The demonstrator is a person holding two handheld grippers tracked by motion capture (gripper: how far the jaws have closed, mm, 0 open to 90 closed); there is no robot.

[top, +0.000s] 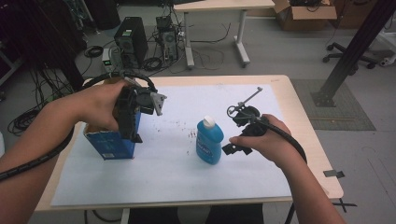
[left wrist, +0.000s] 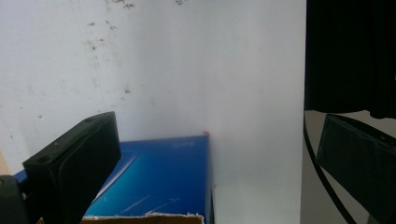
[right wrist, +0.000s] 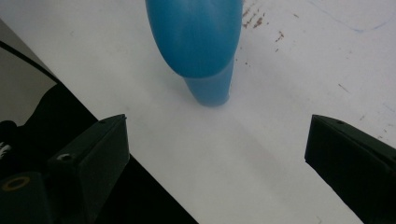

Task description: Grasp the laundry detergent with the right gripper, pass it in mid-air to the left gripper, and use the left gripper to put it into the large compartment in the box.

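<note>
A blue cardboard box [top: 109, 145] stands with its top open at the left of the white paper sheet [top: 177, 177]. My left gripper [top: 134, 133] points down over the box's right side. In the left gripper view its jaws are open, with the blue box [left wrist: 163, 177] below and between them, untouched by my left gripper [left wrist: 217, 135]. A blue bottle [top: 209, 142] with a white cap stands upright mid-table. My right gripper [top: 235, 148] hangs low just right of it. In the right gripper view the bottle [right wrist: 198, 42] stands ahead of my open right gripper [right wrist: 218, 126], outside the jaws.
The paper covers most of the light wooden table [top: 299, 121] and carries brown specks [top: 191, 134] near the bottle. On the floor beyond are a computer tower [top: 130, 42], cables, another table [top: 219, 7] and a black post [top: 350, 51].
</note>
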